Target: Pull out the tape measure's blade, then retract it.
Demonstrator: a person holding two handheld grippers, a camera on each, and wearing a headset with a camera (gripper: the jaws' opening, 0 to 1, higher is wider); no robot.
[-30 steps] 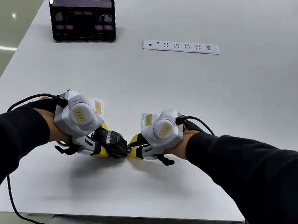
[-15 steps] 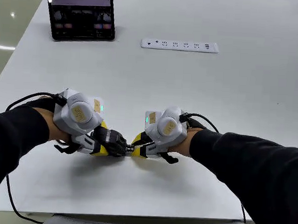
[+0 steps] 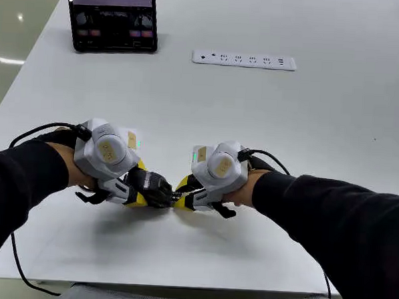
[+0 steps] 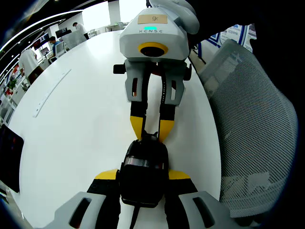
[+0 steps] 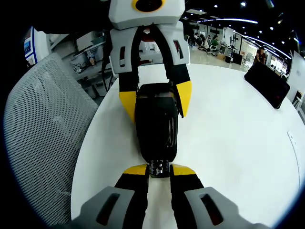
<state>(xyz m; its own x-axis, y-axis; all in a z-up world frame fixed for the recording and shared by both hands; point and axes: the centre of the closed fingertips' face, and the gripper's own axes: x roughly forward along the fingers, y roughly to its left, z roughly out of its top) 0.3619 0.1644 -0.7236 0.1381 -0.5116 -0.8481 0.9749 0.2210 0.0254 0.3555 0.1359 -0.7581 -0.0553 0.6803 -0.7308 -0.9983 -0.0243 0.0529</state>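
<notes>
- You've got the white table (image 3: 308,128) wide open ahead, and its near edge runs right under your grippers.
- The mesh chair (image 4: 252,133) sits just past that edge.
- The tablet (image 3: 113,22) and power strip (image 3: 244,60) are way back, well clear.
- The tape measure (image 3: 156,189) is near the front edge, with your left gripper (image 3: 143,184) clamped on its case.
- Your right gripper (image 3: 182,195) pinches the blade tip (image 5: 159,168).
</notes>
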